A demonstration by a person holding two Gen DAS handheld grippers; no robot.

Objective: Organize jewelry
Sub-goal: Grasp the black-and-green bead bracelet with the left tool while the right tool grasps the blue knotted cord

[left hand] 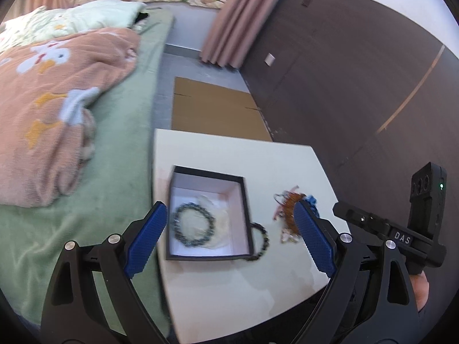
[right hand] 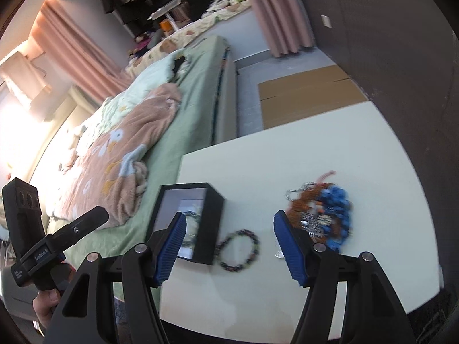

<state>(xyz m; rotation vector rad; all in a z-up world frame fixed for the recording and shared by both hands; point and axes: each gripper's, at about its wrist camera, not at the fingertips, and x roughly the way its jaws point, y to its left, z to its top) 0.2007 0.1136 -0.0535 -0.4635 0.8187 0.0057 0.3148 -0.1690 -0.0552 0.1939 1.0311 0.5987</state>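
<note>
A black box (left hand: 246, 215) with a white inside stands on the white table (left hand: 229, 292). A dark bead bracelet (left hand: 193, 223) lies in the box on some pale material. A second dark bead bracelet (right hand: 239, 250) lies on the table against the box's (right hand: 210, 220) right side. Further right sits a tangled pile of brown, blue and silver jewelry (right hand: 324, 212), also seen as the jewelry pile (left hand: 288, 215) in the left wrist view. My left gripper (left hand: 231, 215) hangs open over the box with nothing between its fingers. My right gripper (right hand: 229, 220) is open above the loose bracelet, not touching it.
A bed (left hand: 120, 149) with a green sheet and a pink blanket (left hand: 57, 106) runs along the table's left edge. Flat cardboard (left hand: 215, 109) lies on the floor behind the table. A dark wall (left hand: 358, 86) stands to the right. A hand (right hand: 46, 304) grips the left tool's handle.
</note>
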